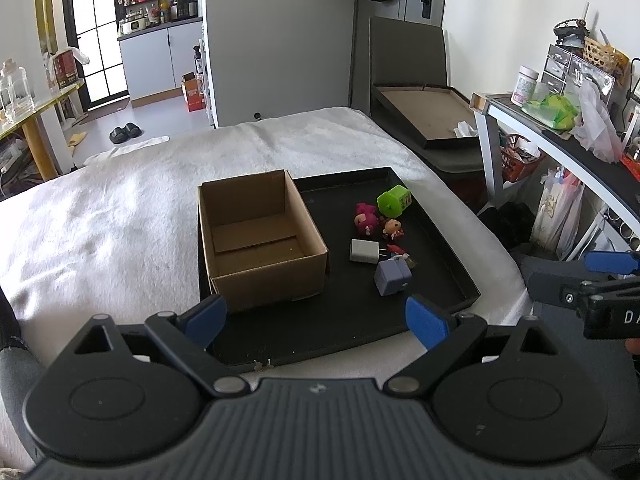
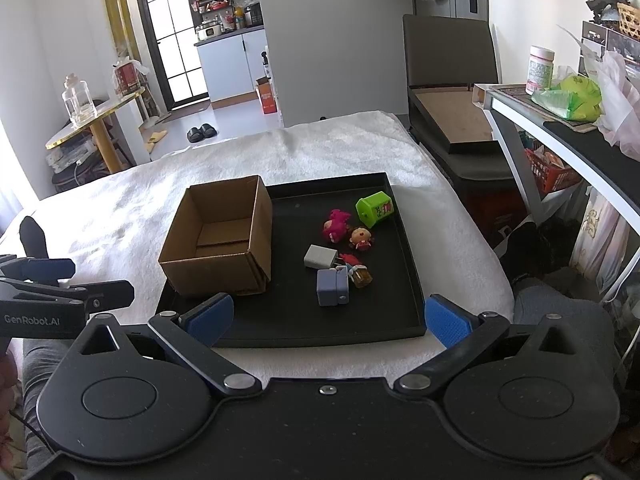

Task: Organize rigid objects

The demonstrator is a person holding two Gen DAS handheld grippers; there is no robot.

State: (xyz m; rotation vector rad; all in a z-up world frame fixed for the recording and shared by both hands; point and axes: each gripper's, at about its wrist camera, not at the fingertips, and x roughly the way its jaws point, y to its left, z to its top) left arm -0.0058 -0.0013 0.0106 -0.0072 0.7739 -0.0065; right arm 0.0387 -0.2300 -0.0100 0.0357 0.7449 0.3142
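Both grippers sit back from the work, near edge of the bed. My left gripper (image 1: 316,320) has its jaws wide apart, nothing between them; the right gripper (image 2: 328,318) likewise, jaws spread and empty.

Containers first. A black tray (image 2: 408,256), shallow, square, with a low raised rim, lies on a white towel (image 2: 120,208) of nubby terry that covers the bed. Inside the tray, at its 9 o'clock side, stands a cardboard box (image 2: 216,272): plain brown corrugated, rectangular, open top. I see only its bare floor and a folded bottom flap inside.

All the small rigid things lie loose on the tray floor to the box's 3 o'clock, none in the box:
- green toy bin (image 2: 375,210), glossy plastic, tipped on its side, at the far 1 o'clock corner, printed label facing up.
- pink figure (image 2: 335,226), knobbly, just beside the bin at its 8 o'clock.
- small doll (image 2: 361,238), round head, red dress, touching or nearly touching the pink figure.
- white charger (image 2: 319,257), smooth matte block, prongs pointing to 3 o'clock.
- red piece (image 2: 351,259) at the prongs; shape too small to tell.
- lilac block (image 2: 332,287), rounded plastic cube, nearest me.
- small brown bottle (image 2: 362,276), amber, lying against the lilac block's 2 o'clock corner.
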